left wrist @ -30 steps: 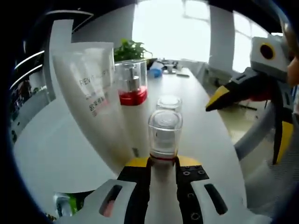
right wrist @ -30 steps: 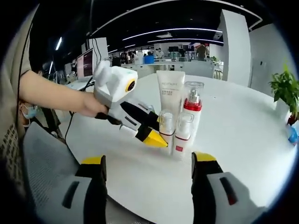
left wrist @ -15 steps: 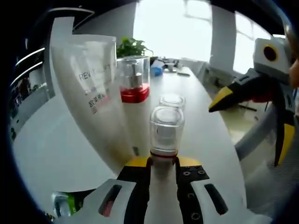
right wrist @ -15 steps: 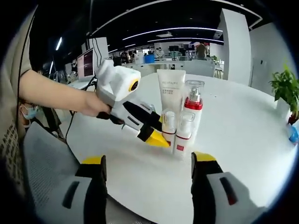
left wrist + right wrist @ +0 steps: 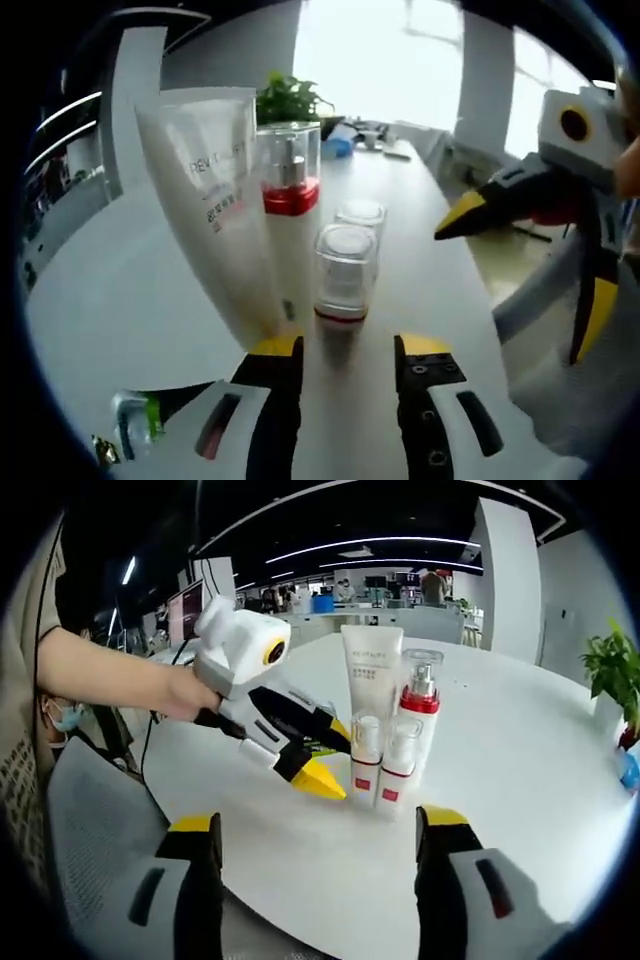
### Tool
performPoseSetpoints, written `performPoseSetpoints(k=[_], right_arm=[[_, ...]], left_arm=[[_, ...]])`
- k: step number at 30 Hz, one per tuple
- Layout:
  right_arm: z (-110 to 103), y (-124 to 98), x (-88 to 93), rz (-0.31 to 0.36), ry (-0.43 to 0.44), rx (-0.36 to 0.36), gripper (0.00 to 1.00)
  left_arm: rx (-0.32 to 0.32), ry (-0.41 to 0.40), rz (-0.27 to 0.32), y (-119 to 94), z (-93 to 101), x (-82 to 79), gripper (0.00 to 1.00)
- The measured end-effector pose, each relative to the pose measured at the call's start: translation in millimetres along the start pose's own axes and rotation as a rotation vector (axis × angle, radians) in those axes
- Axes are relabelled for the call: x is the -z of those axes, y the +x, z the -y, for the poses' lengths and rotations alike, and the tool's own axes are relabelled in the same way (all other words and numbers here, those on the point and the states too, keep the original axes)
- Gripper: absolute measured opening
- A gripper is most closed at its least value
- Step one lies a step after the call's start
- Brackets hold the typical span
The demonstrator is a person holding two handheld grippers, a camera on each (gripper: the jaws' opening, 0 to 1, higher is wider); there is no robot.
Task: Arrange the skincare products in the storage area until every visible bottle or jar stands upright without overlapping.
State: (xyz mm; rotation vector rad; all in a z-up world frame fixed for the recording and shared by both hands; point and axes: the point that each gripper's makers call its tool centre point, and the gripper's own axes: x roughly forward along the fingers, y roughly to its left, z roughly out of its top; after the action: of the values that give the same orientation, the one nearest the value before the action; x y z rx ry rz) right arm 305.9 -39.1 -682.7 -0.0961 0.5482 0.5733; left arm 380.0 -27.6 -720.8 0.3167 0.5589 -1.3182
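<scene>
Four products are grouped upright near the middle of the round white table [image 5: 560,770]: a white squeeze tube [image 5: 371,680], a red-collared pump bottle [image 5: 420,705], and two small clear-capped bottles [image 5: 345,275] [image 5: 360,216] in front, just beside each other. The left gripper [image 5: 345,352] is spread, jaws either side of the nearer small bottle without touching. The right gripper [image 5: 320,840] is spread wide, well apart from the group. Small bottles are judged light, rigid and slippery; best gripped low on the white body, since caps may pop off. The tube is judged soft and easily tipped.
</scene>
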Motion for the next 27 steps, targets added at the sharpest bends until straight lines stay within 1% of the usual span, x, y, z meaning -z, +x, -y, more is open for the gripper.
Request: performPoseSetpoints(k=[5,10,13,14,15,20,23,27], right_arm=[[-1,-1,-1.5,0.006,-0.001,-0.003,0.82],[-3,-2,-2.7,0.009,0.005,-0.014,0.84],[-6,-4,-3.2,0.009,0.007,-0.021,0.86],[-6,-4,-3.2,0.01,0.007,-0.023,0.86],[-8,-5,-3.7,0.012,0.004,-0.027,0.86],[-10,-7,-5.1,0.017,0.013,-0.034,0.88],[-11,-8,-5.4,0.017,0.024,-0.039,0.9],[-13,-8,-5.4,0.019,0.026,-0.045,0.91]], left_arm=[[-0.019,-0.038,-0.007,-13,2.8,3.2,0.45],[-0.048,-0.09,-0.013,-31,8.9,9.3,0.56],[-0.075,-0.132,-0.004,-47,13.8,13.9,0.61],[-0.079,-0.139,-0.003,-49,14.3,14.5,0.62],[-0.096,-0.172,-0.004,-57,16.5,18.5,0.65],[-0.161,-0.256,-0.002,-82,21.7,32.3,0.77],[-0.188,-0.302,0.012,-95,24.5,39.2,0.81],[-0.241,-0.357,0.023,-115,30.2,53.2,0.87]])
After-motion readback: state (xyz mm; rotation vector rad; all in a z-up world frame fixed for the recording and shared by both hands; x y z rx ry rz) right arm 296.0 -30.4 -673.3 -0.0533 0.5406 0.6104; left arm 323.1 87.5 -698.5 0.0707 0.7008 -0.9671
